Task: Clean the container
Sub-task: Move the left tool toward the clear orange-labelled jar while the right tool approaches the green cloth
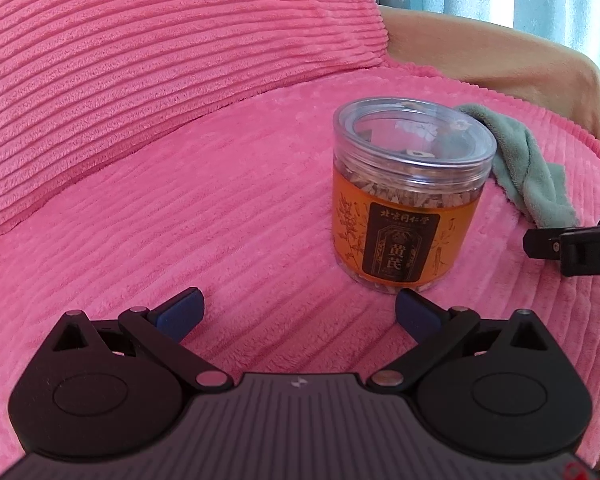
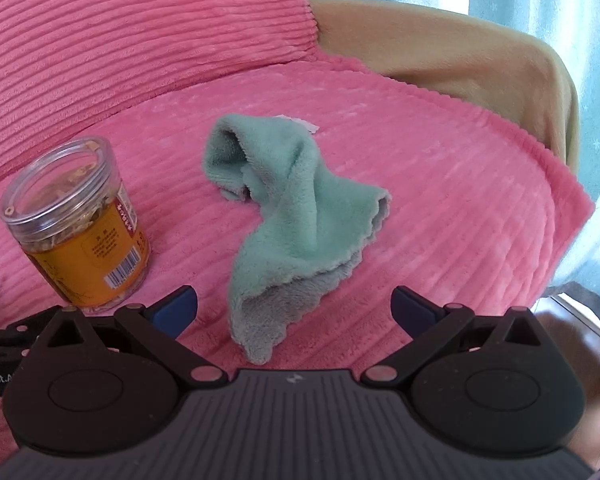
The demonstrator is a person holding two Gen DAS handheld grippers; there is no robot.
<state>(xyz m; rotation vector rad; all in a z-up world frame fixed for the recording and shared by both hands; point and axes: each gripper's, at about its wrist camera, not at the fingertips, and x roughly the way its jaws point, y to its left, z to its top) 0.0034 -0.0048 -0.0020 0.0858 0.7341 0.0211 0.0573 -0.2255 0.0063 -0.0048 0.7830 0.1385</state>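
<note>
Two grippers faced the jar (image 1: pixel 410 196), and both stood with fingers spread wide and nothing between them. The jar, a clear plastic container with a clear lid and an orange label, stood upright on the pink ribbed cushion (image 1: pixel 228 208), partly filled with dried slices. The left gripper (image 1: pixel 300 312) hung just in front of the jar and a little to its left. The green cloth (image 2: pixel 296 216) lay crumpled just beyond the jar's right side, and the right gripper (image 2: pixel 294 306) hovered just before that cloth, to the right of the jar.

The soft plush under the jar looked like the main hazard: a sideways push from a wiping cloth or a finger could have tipped it, since nothing held it. A pinch by the left gripper's fingers on the smooth round wall might have slipped or squeezed the thin plastic. The limp cloth could have bunched or slid out of a shallow pinch. Whether the lid was screwed tight could not be told; if loose, a tumble would have spilled the slices. The scene fitted either a jar awaiting its wipe or one already wiped and set down.
</note>
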